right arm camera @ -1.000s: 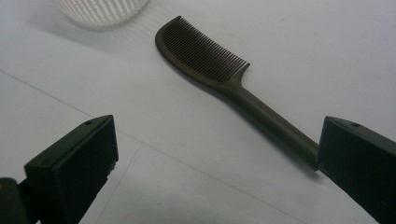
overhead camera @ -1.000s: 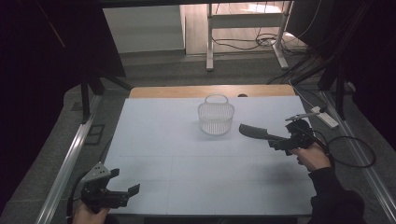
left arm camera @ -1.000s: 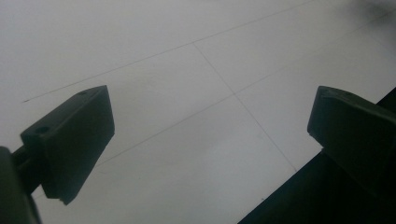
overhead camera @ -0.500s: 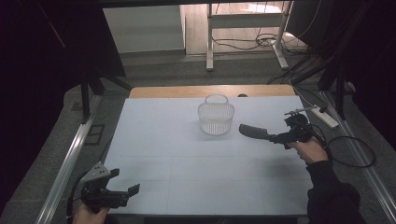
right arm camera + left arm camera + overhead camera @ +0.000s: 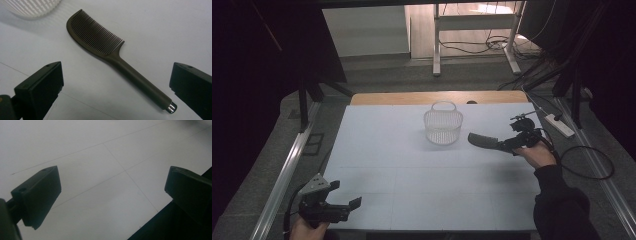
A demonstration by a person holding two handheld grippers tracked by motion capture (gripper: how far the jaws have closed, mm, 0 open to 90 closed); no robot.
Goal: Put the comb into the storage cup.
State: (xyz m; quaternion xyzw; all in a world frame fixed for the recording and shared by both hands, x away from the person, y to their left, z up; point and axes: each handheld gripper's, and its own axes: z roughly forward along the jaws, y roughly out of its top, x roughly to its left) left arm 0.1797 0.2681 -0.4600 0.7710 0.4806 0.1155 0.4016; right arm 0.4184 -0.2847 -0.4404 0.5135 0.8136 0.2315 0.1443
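Slightly rightward since a second ago, my right gripper [image 5: 507,145] holds its fingers [image 5: 41,86] spread wide above the dark brown plastic comb [image 5: 110,52], lying flat on the white desk [image 5: 412,175], handle between them, untouched. Left gripper [image 5: 344,207] gapes lower left.

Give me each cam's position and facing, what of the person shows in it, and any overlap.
High view: above the person's side, looking forward and down on the table; both forearms, left claw, right claw.
Left gripper view: rides the left claw, jaws apart over bare tabletop.
Right gripper view: rides the right claw, jaws apart around the comb.
Shared: comb and basket, high and right gripper views.
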